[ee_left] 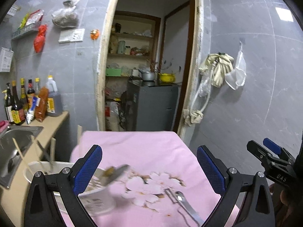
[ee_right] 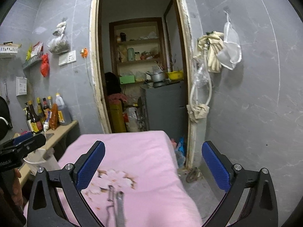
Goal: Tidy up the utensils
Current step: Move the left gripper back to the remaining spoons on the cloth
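two grippers, left gripper (ee_left: pixel 148 167) and right gripper (ee_right: pixel 153 163), fingers released, above pink bench (ee_left: pixel 151 143); spoon (ee_left: pixel 186 206) lying near right.

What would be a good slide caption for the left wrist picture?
Open left gripper over a pink cloth bearing a white cup and loose metal utensils.

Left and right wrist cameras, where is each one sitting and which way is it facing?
Left wrist: on the left gripper, open, facing the doorway over the pink cloth; cup lower left, right gripper at the right edge.
Right wrist: on the right gripper, open, facing the doorway; left gripper at the left edge.
Shared: doorway, cloth, spoon.
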Demonstrator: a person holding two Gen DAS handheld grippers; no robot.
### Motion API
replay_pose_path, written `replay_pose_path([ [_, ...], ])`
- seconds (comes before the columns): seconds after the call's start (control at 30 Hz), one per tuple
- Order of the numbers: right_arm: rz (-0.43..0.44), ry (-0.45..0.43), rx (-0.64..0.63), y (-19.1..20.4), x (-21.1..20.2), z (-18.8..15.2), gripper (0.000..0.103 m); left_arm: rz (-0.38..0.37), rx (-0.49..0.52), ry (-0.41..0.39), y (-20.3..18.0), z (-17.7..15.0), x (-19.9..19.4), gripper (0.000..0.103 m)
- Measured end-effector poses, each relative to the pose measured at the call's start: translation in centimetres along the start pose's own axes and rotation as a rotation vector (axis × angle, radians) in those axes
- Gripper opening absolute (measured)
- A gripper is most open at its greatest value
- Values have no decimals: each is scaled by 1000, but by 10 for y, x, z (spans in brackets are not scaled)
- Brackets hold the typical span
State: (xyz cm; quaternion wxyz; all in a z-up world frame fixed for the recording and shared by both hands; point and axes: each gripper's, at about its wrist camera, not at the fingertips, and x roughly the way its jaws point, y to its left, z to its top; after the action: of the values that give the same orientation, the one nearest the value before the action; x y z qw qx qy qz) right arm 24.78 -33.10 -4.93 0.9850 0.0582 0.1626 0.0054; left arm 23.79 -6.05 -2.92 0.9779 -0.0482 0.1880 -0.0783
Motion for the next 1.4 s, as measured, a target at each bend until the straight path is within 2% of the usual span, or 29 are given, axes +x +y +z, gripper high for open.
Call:
replay_pose_path([
  [0.3, -17, 87, -7, -36, 23, -30, 100, -33, 13, 89, -41, -38, 28, 101],
  [0.53, 30, 193, -30, -39, 46, -70, 100, -4, 3, 199, -42, -70, 56, 101],
  [0.73, 78, 289, -82, -28, 64, -106, 100, 11, -47, 313, -28, -95, 84, 101],
  [0.9, 114, 348, -154, -8, 79, -121, 100, 25, -103, 383, -14, -111, 100, 101],
  [1.1, 142, 439, -267, 21, 94, -133, 100, 43, -136, 420, -6, -119, 109, 101],
  [1.4, 191, 509, -337, 46, 101, -136, 100, 52, -167, 428, -1, -120, 112, 101],
])
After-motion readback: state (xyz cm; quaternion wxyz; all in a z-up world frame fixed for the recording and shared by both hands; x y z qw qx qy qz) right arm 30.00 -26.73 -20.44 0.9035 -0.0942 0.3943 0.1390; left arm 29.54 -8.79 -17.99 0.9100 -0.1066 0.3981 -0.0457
